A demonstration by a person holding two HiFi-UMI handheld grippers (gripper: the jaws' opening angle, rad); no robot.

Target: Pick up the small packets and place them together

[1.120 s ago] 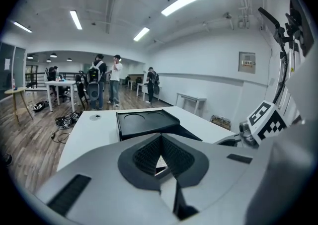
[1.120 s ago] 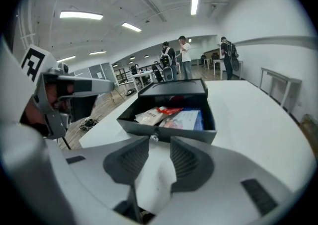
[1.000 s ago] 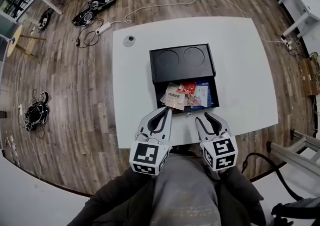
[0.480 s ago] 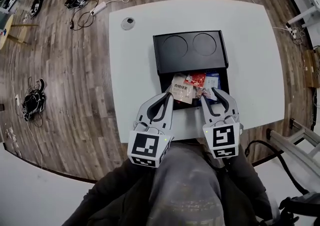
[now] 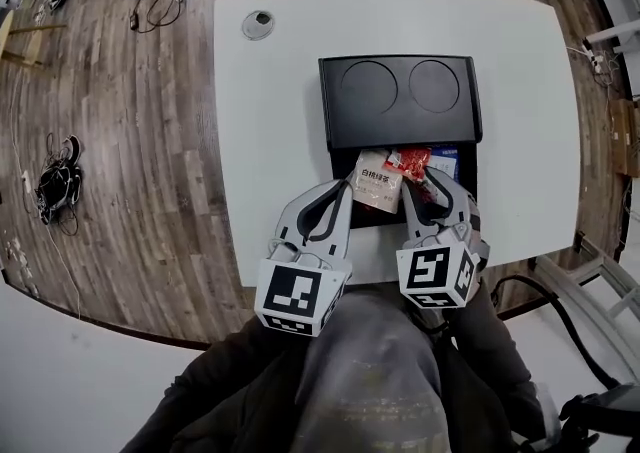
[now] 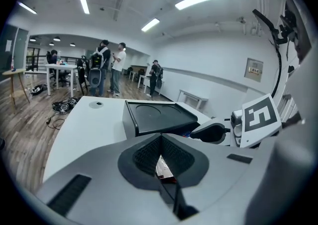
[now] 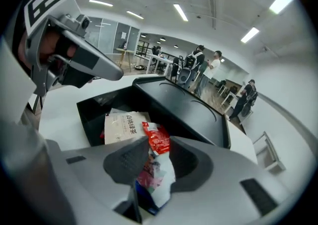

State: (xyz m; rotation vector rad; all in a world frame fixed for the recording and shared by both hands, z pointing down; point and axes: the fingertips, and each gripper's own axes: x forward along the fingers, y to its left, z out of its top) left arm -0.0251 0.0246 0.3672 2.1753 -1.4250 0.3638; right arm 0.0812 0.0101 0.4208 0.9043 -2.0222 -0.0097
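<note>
Head view, right gripper point(image 5: 430, 191): pushing forward off the near edge of the table point(image 5: 280, 91), rolling on the way, now reaching in over the box point(image 5: 466, 169).
Head view, left gripper point(image 5: 343, 191): creeping up too, stopping at the box's near wall, just beside the white packet point(image 5: 378, 181).
Head view, packets: lying heaped in the box's open part, in front of its top point(image 5: 400, 101), with the red packet point(image 5: 408, 159) uppermost; none lifted out yet.
Meaning for the task: approach looking done, first pick probably waiting only on a squeeze.
Left gripper view, claw: sitting closed, tips touching, gripping nothing.
Left gripper view, extras: showing a sliver of packet through the gap under the tips, and people point(image 6: 110, 67) standing far back, both missing from the head view.
Right gripper view, claw: standing apart, straddling the red packet point(image 7: 158, 138) and a paler one beneath it, and not squeezing as far as showing.
Right gripper view, extras: revealing packets actually sitting between the jaws, where the head view is giving only a claw hanging over the heap.
</note>
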